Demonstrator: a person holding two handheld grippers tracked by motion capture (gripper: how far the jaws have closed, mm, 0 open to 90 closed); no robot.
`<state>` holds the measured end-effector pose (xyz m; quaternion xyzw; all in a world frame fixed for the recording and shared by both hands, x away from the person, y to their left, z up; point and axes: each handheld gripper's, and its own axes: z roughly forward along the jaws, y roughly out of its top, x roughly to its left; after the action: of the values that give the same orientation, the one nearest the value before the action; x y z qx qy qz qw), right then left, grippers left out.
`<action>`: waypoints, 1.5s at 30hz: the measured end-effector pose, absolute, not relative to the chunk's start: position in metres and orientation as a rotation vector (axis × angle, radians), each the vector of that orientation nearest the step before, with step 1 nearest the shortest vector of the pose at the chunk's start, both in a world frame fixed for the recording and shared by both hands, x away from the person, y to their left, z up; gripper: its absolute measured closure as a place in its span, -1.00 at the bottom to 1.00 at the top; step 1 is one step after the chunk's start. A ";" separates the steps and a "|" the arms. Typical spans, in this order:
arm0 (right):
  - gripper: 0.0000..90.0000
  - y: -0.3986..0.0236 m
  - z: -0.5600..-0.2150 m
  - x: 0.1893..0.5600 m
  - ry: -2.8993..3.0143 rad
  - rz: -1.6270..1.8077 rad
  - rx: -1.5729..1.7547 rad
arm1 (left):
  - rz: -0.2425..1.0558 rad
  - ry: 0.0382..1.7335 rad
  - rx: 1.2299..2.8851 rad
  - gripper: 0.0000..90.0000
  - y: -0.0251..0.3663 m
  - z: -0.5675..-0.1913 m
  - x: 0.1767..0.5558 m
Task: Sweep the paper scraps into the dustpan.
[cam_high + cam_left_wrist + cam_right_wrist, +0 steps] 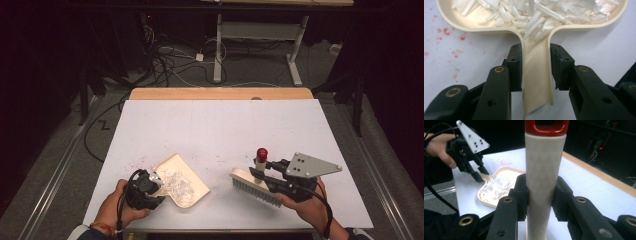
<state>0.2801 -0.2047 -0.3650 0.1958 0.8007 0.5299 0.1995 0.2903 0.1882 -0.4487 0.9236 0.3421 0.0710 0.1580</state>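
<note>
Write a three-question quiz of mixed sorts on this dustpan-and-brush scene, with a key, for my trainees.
1. True or false: the dustpan is empty.
2. What does the right gripper hold? A) the brush by its handle B) the dustpan's rim C) nothing
3. Fill in: the left gripper has its jaws around the dustpan's ____.

Key: 1. False: white shreds lie in it. 2. A: the jaws clamp the cream, red-capped handle. 3. Handle.

Bright table point(220, 125), dark surroundings, slightly soft focus.
</note>
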 end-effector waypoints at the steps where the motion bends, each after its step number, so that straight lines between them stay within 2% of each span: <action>1: 0.57 -0.202 -0.366 0.280 2.248 1.476 0.543 | 0.204 0.974 2.645 0.39 0.188 -0.449 0.289; 8: 0.57 -0.169 -0.376 0.283 2.302 1.477 0.479 | 0.203 0.950 2.667 0.39 0.184 -0.451 0.288; 18: 0.57 -0.118 -0.374 0.311 2.264 1.537 0.430 | 0.205 0.925 2.673 0.39 0.181 -0.451 0.290; 29: 0.57 -0.129 -0.356 0.343 2.101 1.516 0.505 | 0.201 0.930 2.668 0.39 0.180 -0.451 0.292; 38: 0.57 -0.124 -0.383 0.380 2.069 1.317 0.558 | 0.185 0.949 2.662 0.39 0.179 -0.451 0.293; 41: 0.56 -0.120 -0.389 0.376 2.104 1.358 0.555 | 0.186 0.951 2.658 0.39 0.178 -0.452 0.293; 45: 0.55 -0.107 -0.392 0.352 2.169 1.336 0.470 | 0.188 0.946 2.661 0.39 0.175 -0.452 0.293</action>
<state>0.3523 -0.1071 -0.3923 0.1746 0.8057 0.4964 0.2719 0.2933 0.1748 -0.4521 0.9289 0.3300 0.0657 0.1548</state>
